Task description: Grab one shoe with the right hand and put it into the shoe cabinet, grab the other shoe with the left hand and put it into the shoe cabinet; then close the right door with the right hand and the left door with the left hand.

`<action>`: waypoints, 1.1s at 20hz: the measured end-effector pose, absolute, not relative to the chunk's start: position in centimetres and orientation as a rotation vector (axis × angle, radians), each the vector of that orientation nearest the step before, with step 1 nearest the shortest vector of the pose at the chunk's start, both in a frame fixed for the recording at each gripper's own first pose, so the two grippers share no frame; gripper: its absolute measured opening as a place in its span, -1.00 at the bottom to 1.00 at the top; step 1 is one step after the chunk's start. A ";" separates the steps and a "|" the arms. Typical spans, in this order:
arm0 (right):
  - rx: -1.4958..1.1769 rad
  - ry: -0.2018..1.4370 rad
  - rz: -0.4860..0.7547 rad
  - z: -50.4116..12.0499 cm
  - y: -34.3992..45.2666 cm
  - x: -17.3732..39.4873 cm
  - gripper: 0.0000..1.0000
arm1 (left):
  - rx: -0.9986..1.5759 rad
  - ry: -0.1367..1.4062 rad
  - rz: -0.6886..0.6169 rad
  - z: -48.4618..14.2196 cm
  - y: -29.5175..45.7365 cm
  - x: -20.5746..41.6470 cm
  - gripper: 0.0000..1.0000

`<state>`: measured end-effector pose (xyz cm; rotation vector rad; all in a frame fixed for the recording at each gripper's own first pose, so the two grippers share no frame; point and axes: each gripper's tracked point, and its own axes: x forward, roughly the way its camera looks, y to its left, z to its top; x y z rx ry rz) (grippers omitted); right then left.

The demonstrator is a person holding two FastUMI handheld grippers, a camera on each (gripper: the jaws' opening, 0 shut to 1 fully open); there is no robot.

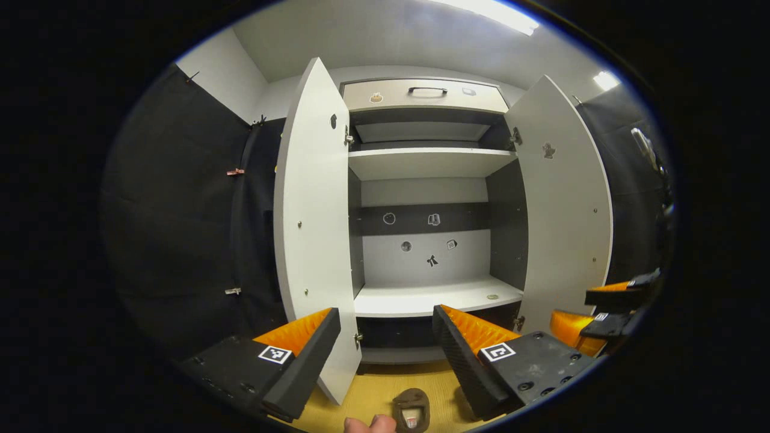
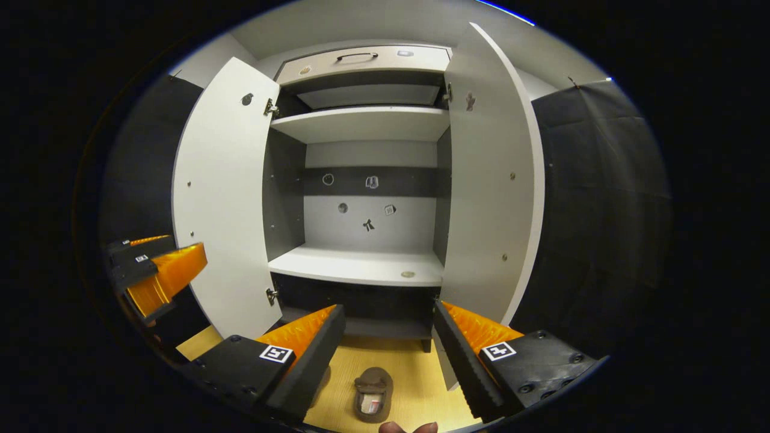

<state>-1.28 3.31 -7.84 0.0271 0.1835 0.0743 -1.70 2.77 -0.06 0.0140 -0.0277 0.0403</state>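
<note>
The booth floor was yellow wood, and on it stood the shoe cabinet, both its doors swung wide. You held your right claw in front of the cabinet with its fingers apart and nothing between them; your left claw was likewise spread and empty. One brown shoe lay on the floor just before the cabinet's base, below your right claw. A second shoe could barely be made out beside it, behind a finger. I judge the first step had not begun: you needed to lower the right claw and close it on that shoe. I counted two doors, left door and right door, and two open shelves, both bare of shoes.
</note>
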 end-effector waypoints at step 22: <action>0.070 0.818 0.150 -41.5 9.6 -0.1 0.98 | -0.001 0.073 0.131 -5.0 8.4 -2.0 0.96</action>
